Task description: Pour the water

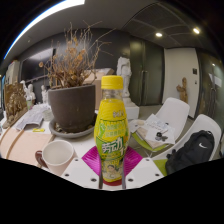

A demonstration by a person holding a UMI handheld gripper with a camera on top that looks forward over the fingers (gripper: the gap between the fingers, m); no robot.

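Observation:
A yellow drink bottle with an orange cap and a green-and-yellow label stands upright between my fingers. My gripper is shut on the bottle, with both pink pads pressed against its lower half. A white cup sits on the white table, to the left of the bottle and slightly beyond my fingers, its mouth facing up. The bottle's base is level with the near table edge; whether it touches the table cannot be told.
A dark pot with a dry plant stands behind the cup. Papers and a green book lie to the right of the bottle. A black bag rests at the far right near white chairs.

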